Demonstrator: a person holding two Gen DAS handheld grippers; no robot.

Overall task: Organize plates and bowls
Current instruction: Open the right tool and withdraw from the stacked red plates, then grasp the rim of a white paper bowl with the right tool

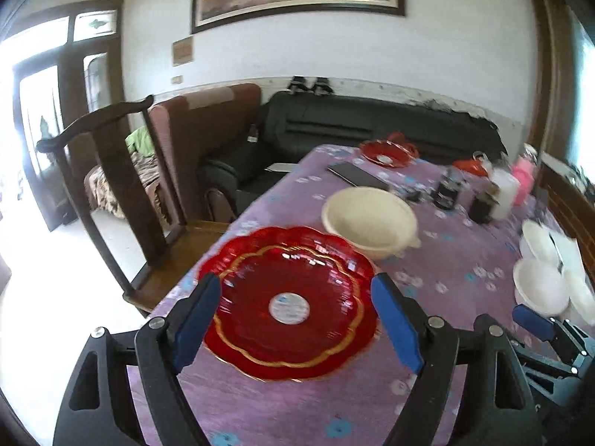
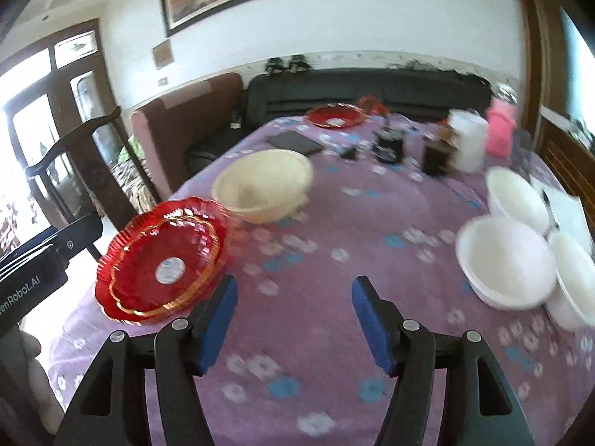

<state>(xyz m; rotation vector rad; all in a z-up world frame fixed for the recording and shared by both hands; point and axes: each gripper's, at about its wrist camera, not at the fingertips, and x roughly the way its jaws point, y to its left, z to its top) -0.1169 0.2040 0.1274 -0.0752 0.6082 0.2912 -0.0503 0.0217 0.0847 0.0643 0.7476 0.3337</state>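
Red plates (image 1: 290, 306): I see two scalloped red plates with a gold line, one stacked on the other, near the desk's left edge; a round white label sits at the centre of the top one. In the right wrist view the stack (image 2: 163, 264) lies to the left of my right jaws.

Left gripper (image 1: 297, 314): I hold it above the red plates, its jaws spread wide with the stack showing between the blue pads, which grip nothing. Whether the pads touch the plates' rim I cannot tell.

Cream bowl (image 1: 372, 219): upright on the desk just beyond the red plates, toward the far side; also seen at (image 2: 266, 184).

Far red plate (image 1: 386, 152): by the far edge of the desk, well apart from the stack, with a dark flat tablet (image 1: 357, 174) lying between it and the cream bowl.

Right gripper (image 2: 295, 316): jaws open wide over bare purple flowered cloth (image 2: 327, 223), holding nothing.

Jars and bottles (image 2: 438, 145): a blurred cluster of dark jars, a white container and a pink one toward the far right corner.

White bowls (image 2: 509, 260): three white bowls grouped close together near the desk's right edge; in the left wrist view they sit at (image 1: 539, 290), just beyond the right gripper's blue pad.
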